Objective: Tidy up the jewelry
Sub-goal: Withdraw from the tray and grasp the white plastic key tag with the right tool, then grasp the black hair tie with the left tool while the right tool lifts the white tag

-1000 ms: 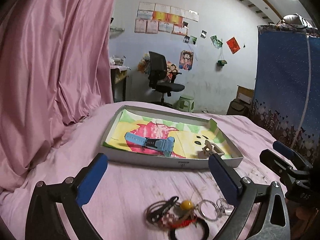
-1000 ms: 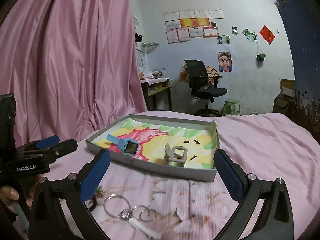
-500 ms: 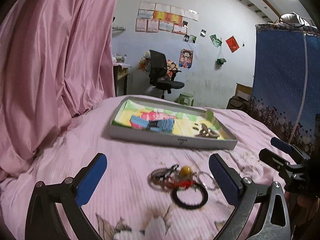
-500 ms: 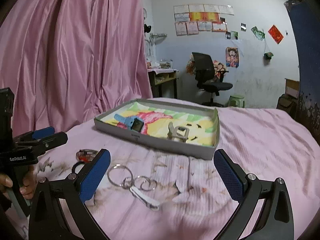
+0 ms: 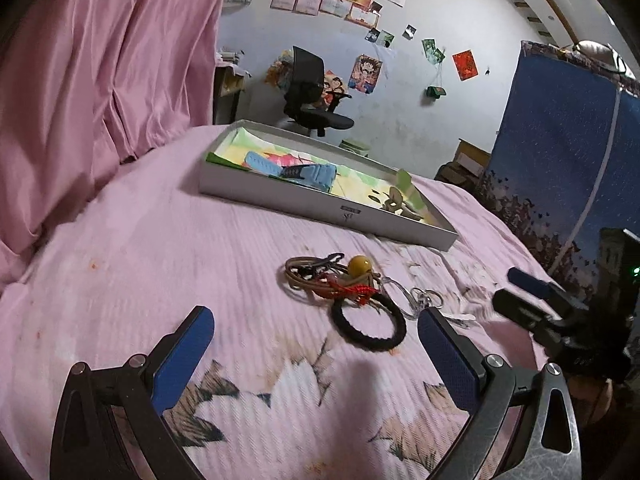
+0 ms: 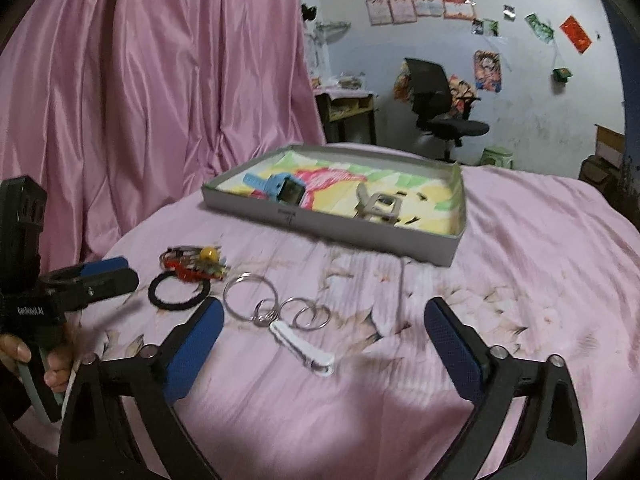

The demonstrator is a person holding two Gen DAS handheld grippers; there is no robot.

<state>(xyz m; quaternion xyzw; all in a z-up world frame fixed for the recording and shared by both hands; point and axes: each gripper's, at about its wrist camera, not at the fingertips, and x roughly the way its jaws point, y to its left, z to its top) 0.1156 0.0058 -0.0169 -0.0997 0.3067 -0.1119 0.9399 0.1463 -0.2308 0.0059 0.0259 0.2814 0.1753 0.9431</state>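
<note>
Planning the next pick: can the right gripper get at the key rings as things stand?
Probably yes. The right gripper is open and empty, the key rings lie loose on the bedspread ahead of its fingers, nothing between.

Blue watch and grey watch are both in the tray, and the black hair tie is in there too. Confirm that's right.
Not quite. The blue watch and grey watch do lie in the tray, but the black hair tie is outside it, on the pink bedspread beside the beaded keychain. The right wrist view shows this clearly.
</note>
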